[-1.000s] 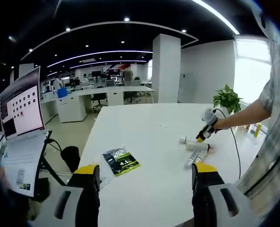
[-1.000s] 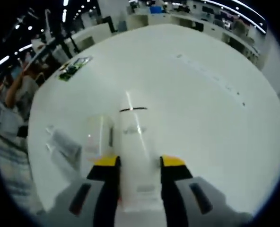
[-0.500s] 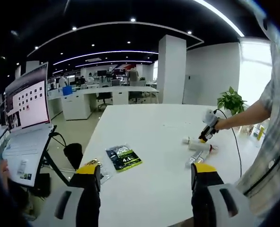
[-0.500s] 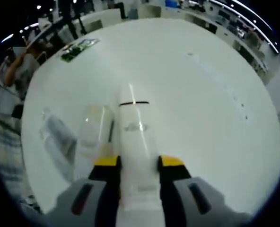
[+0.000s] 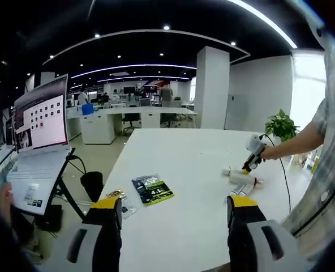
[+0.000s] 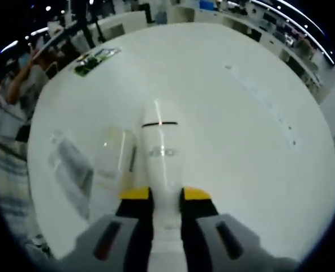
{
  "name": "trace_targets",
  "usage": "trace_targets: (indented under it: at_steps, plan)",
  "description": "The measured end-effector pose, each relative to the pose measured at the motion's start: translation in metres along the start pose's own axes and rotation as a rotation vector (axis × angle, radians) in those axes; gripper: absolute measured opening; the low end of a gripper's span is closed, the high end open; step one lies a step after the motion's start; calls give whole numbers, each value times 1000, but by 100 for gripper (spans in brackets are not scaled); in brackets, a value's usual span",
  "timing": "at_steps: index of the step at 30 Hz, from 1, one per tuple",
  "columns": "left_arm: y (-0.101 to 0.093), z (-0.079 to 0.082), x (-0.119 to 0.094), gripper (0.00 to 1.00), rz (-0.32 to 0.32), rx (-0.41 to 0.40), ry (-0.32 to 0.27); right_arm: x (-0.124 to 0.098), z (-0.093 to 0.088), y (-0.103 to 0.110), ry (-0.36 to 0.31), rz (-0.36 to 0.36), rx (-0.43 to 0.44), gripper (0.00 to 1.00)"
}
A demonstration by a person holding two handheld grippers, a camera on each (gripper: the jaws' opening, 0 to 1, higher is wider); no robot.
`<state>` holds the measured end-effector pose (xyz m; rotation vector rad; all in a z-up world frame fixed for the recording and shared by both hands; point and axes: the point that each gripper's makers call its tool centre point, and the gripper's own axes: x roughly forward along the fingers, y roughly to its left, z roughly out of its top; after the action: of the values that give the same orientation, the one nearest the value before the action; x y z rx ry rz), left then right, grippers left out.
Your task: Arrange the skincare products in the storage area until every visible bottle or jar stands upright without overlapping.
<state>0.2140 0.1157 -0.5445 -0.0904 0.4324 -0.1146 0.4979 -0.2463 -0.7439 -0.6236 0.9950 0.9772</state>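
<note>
Right claw is clamping a white tube lying on the surface; left claw is hanging apart (holding nothing).

Your broad white worktop carries a dark sachet with a yellow-green label lying flat near its near-left corner, and just beside that a small clear packet at the edge. Off the worktop's left side you have an open laptop with a lit pink-white screen on a black stand. At the far right corner a green potted plant stands. Behind, long white office desks and a square white pillar.
</note>
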Motion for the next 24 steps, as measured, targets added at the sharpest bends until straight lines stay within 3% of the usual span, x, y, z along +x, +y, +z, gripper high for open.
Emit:
trace_targets:
  at_steps: [9, 17, 24]
  plan:
    - [-5, 1, 4, 77, -19, 9, -6, -15, 24, 3, -41, -20, -53, 10]
    - [-13, 3, 11, 76, -52, 27, -11, -34, 64, 23, -84, -32, -260, 10]
    - [-26, 6, 25, 76, -107, 61, 4, -46, 95, 65, -93, -16, -470, 10]
